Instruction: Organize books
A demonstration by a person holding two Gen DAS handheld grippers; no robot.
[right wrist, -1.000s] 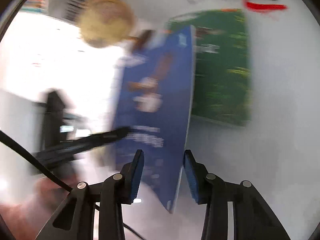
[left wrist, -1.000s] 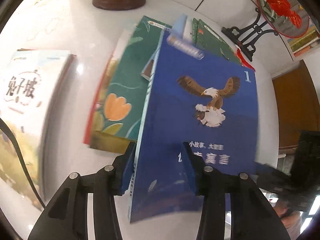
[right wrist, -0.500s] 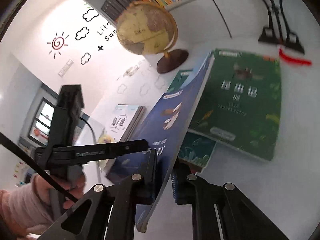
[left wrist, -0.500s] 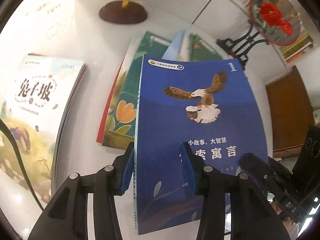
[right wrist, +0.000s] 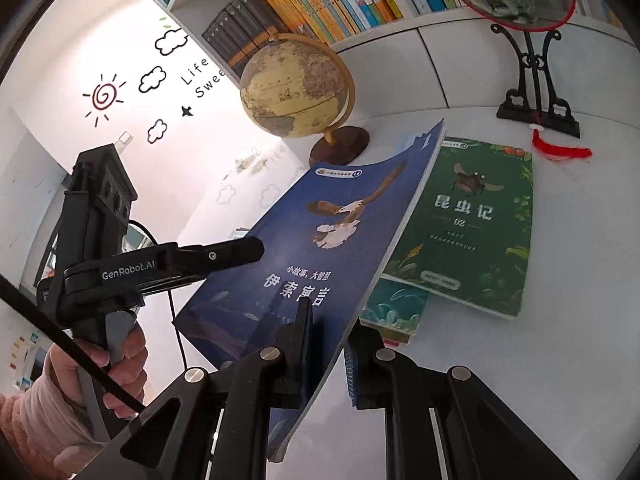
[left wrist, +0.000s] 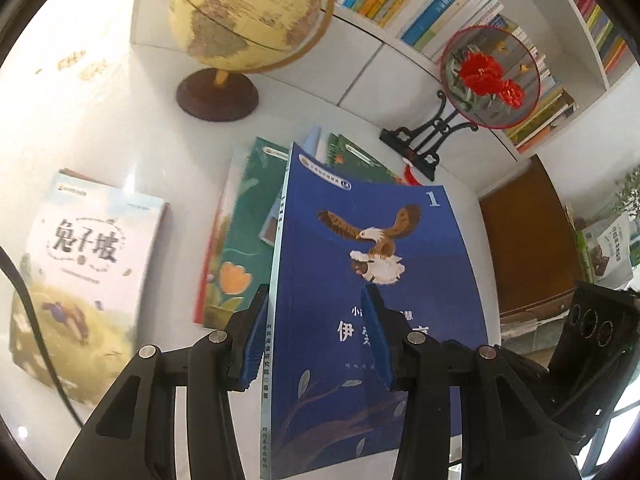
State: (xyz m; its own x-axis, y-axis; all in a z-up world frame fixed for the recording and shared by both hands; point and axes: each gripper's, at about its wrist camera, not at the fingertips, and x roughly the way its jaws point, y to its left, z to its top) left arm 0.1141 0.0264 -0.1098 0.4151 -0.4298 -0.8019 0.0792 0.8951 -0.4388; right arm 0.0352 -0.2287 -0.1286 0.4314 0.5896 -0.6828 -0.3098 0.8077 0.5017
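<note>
**Blue book held off the table by both grippers**

The blue book (left wrist: pixel 380 300), with an eagle and the number 1 on its cover, was in the air above the white table (left wrist: pixel 120 140), in front of the globe (left wrist: pixel 244 20). It was tilted, and its far corner bent a little. The left gripper (left wrist: pixel 316 344) was closed on the book near the spine: one blue pad lay against the back side by the spine and the other pressed on the front cover over the title. The right gripper (right wrist: pixel 326 354) held the opposite long edge of the same book. Its jaws had just been closing, and now they stood nearly together with the thin edge of the book between them. In the right wrist view, a hand (right wrist: pixel 100 364) in a pink sleeve held the handle of the left gripper, to the left of the blue book.

Under and behind the blue book, a loose pile of books stayed flat on the table. The green insect book (right wrist: pixel 472 224) was on top of this pile, to the right of the blue book, and a teal book with an orange tulip (left wrist: pixel 236 248) lay to its left. Well apart, further left, was a white book with a meadow picture (left wrist: pixel 84 276). Behind the pile, near the shelf of books (left wrist: pixel 440 4), stood a round fan with red flowers (left wrist: pixel 490 76) on a black stand.
</note>
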